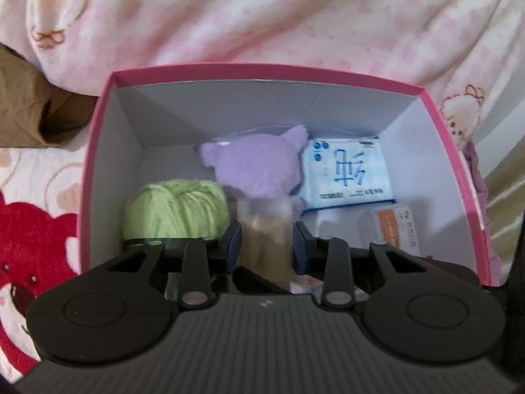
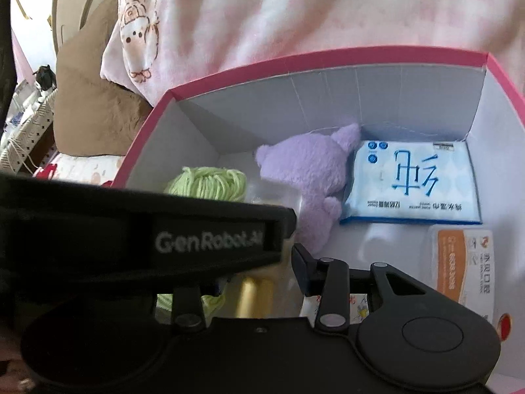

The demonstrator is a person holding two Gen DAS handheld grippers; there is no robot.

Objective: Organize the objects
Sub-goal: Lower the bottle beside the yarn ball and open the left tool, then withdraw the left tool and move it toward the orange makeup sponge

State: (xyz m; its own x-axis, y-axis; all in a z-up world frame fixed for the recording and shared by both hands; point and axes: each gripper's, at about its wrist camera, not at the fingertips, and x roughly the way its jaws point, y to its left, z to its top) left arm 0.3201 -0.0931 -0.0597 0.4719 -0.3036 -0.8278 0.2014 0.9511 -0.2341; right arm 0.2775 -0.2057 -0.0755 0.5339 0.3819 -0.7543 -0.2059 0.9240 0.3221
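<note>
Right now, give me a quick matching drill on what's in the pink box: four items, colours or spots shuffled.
Items:
1. yarn ball
2. plush toy
3. wipes pack
4. small bottle

Descriptions:
A. blue and white, by the box's right wall
B. between the left gripper's jaws
C. green, at the left
D. purple, in the middle

Pairs: 1-C, 2-D, 3-A, 4-B
</note>
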